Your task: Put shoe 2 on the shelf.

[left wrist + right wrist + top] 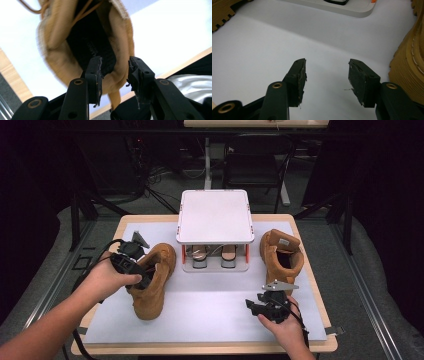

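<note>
Both tongs concerned us. Our left gripper [134, 265] sat at the collar of the left boot [152, 282], which stood on the white mat [210, 312] left of the shoe rack [215, 217]. Its jaws straddled the heel rim, apart; whether a pad touched the fabric we could not quite tell. Our right gripper [325, 75] hovered with jaws apart over bare mat beside the right boot [281, 255]. We judged the left boot might tip or slide if the loosened jaws snagged its collar while lifting

The high view is dim around the edges, with the white mat [210, 305] lit evenly from overhead. The left gripper view blurs the tan boot [82, 42] toward twelve o'clock, with glare at two o'clock.
</note>
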Action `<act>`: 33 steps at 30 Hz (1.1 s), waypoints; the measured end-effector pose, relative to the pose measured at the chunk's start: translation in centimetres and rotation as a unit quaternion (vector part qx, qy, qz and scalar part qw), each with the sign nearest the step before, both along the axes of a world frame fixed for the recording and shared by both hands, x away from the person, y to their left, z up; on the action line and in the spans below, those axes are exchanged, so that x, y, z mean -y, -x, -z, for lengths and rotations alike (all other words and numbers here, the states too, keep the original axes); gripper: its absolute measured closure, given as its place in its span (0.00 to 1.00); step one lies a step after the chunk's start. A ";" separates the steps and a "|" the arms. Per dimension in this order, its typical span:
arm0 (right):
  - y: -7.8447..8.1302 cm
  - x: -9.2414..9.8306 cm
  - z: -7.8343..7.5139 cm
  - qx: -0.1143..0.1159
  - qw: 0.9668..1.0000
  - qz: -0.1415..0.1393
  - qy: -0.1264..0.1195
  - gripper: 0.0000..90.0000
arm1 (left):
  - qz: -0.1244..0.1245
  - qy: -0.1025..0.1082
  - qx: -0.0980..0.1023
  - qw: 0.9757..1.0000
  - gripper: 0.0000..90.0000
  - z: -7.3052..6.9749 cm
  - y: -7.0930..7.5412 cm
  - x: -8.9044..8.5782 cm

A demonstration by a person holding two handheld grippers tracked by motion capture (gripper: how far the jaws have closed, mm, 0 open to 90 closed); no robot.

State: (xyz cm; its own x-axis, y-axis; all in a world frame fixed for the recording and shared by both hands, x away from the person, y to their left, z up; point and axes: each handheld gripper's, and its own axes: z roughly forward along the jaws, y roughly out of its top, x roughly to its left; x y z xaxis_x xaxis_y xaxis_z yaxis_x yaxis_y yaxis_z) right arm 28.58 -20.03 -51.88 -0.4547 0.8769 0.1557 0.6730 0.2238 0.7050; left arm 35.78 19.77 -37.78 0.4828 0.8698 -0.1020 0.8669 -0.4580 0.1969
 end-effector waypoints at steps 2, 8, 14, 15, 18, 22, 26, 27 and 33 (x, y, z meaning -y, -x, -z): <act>-0.1 -0.2 -0.1 -0.001 1.000 -0.001 0.003 0.53 | -0.007 -0.011 0.008 1.000 0.69 -0.4 0.0 -0.7; -0.1 -0.4 -0.7 -0.013 1.000 -0.006 0.020 0.53 | -0.038 -0.018 0.012 0.999 0.68 -0.2 -0.9 -2.8; -0.2 -0.3 -1.4 -0.032 0.999 -0.015 0.033 0.53 | -0.057 -0.016 0.002 0.998 0.66 0.8 -1.7 -3.6; -0.3 -0.2 -1.5 -0.038 0.999 -0.016 0.035 0.54 | -0.059 -0.017 0.002 0.998 0.66 1.0 -1.9 -3.7; -0.5 0.1 -1.8 -0.055 0.997 -0.018 0.045 0.54 | -0.065 -0.017 -0.002 0.998 0.66 1.4 -2.2 -3.9; -0.8 0.6 -2.3 -0.069 0.996 -0.020 0.056 0.54 | -0.069 -0.012 -0.006 0.998 0.66 2.1 -2.5 -3.9; -1.0 1.1 -3.2 -0.080 0.994 -0.024 0.068 0.54 | -0.068 -0.013 -0.013 0.997 0.66 2.8 -2.6 -3.7; -1.0 1.1 -3.4 -0.080 0.994 -0.022 0.066 0.54 | -0.067 -0.013 -0.015 0.998 0.66 3.1 -2.7 -3.6; -1.5 2.2 -4.8 -0.092 0.992 -0.019 0.078 0.55 | -0.061 -0.017 -0.016 0.998 0.66 4.0 -2.7 -3.2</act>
